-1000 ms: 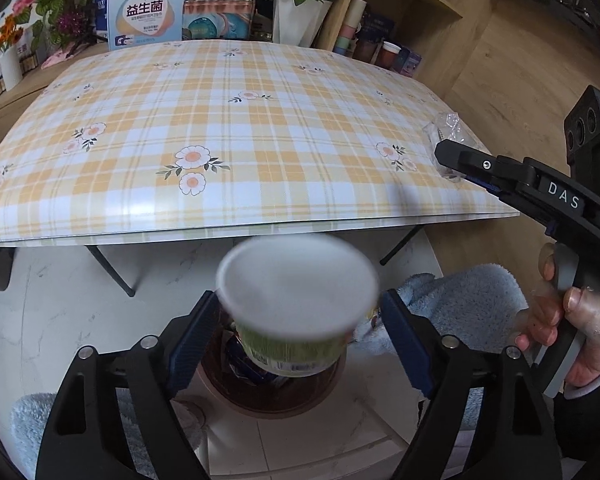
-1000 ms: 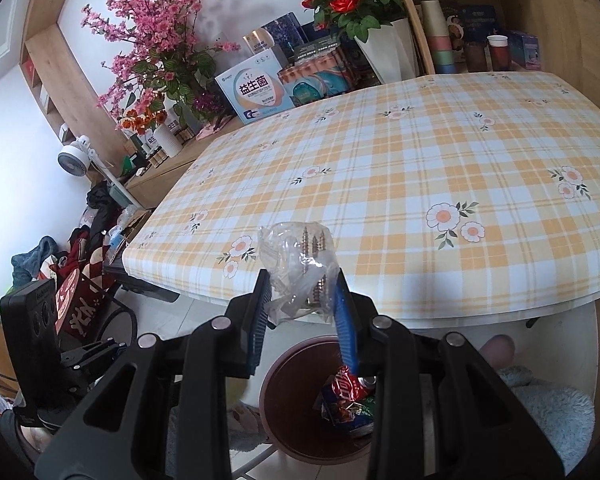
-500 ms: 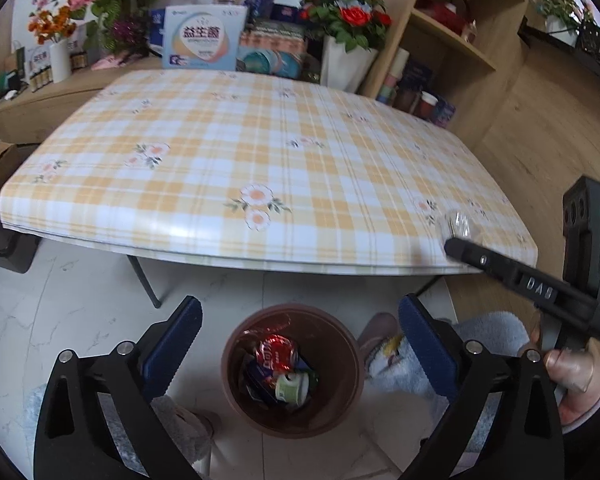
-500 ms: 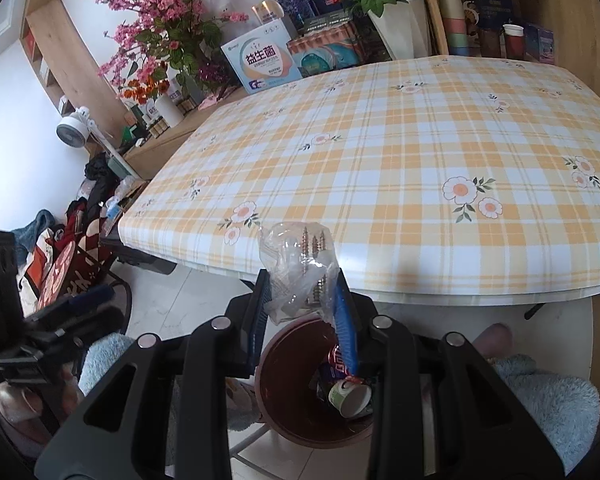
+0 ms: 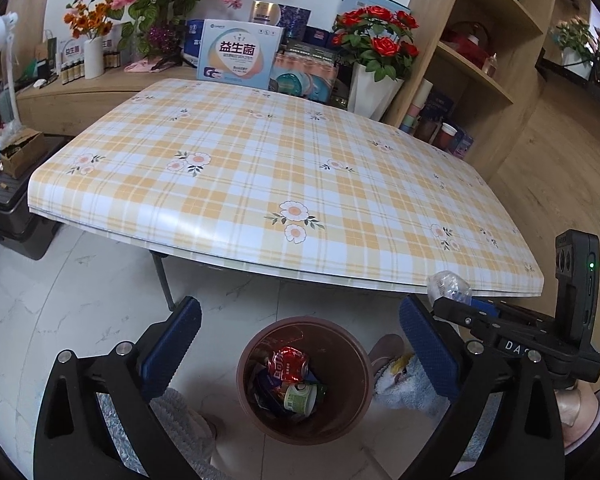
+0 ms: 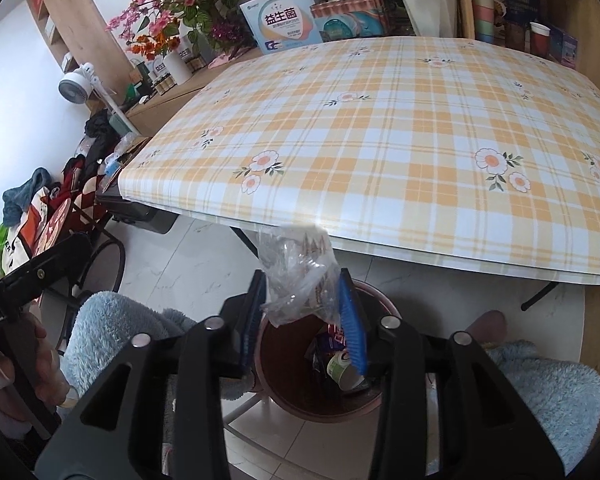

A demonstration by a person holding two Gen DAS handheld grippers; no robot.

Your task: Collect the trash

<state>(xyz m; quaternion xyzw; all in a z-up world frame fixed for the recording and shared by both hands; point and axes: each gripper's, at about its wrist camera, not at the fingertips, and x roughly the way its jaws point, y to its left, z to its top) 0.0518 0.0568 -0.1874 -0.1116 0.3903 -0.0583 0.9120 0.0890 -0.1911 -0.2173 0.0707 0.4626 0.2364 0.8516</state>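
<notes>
A brown trash bin [image 5: 260, 412] stands on the floor in front of the table; it also shows in the right wrist view [image 6: 284, 384]. Inside lie a crushed red can [image 5: 288, 364], a green-and-white paper cup [image 5: 300, 397] and wrappers. My left gripper [image 5: 296, 344] is open and empty above the bin. My right gripper [image 6: 302, 312] is shut on a crumpled clear plastic wrapper [image 6: 296, 272] and holds it over the bin's near rim. The right gripper [image 5: 456, 308] and its wrapper [image 5: 448, 285] show at the right of the left wrist view.
A table with a yellow plaid flowered cloth [image 5: 284, 184] stands behind the bin, its front edge overhanging. Boxes, flower vases [image 5: 374, 88] and wooden shelves [image 5: 484, 64] line the back. Blue fluffy slippers [image 6: 548, 392] flank the bin. Clutter [image 6: 52, 208] lies on the floor at the left.
My left gripper let go of the paper cup, which now lies in the bin, and has risen and stayed open. My right gripper has carried the wrapper down over the bin.
</notes>
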